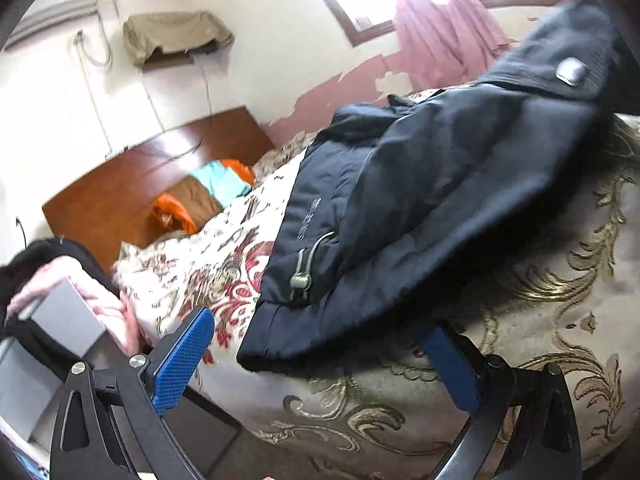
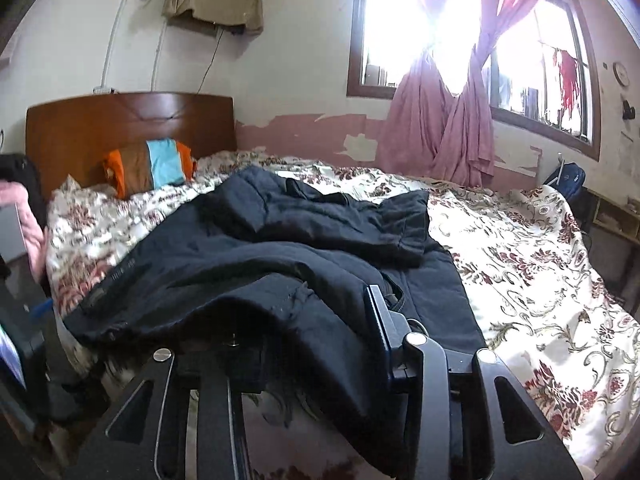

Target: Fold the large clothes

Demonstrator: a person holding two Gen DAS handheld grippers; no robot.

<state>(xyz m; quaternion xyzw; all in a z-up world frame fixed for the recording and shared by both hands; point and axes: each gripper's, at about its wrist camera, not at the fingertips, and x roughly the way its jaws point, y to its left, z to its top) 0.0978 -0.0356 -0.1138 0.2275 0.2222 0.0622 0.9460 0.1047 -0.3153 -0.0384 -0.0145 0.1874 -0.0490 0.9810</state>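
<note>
A large dark navy jacket (image 1: 420,184) lies spread on a bed with a floral bedspread (image 1: 224,264). In the left wrist view my left gripper (image 1: 316,364) is open, its blue pads (image 1: 180,364) wide apart just below the jacket's hem and drawcord toggle (image 1: 301,276), touching nothing. In the right wrist view the jacket (image 2: 280,248) is rumpled across the bed and a fold of it drapes over my right gripper (image 2: 320,320). Only the right finger (image 2: 378,320) shows; the left one is hidden under cloth, so its state is unclear.
A wooden headboard (image 2: 120,120) and striped orange pillow (image 2: 148,168) are at the far end. A window with pink curtains (image 2: 452,120) is on the far wall. The other hand and gripper body (image 1: 68,316) show at left. The bed edge (image 1: 360,420) is just below the left gripper.
</note>
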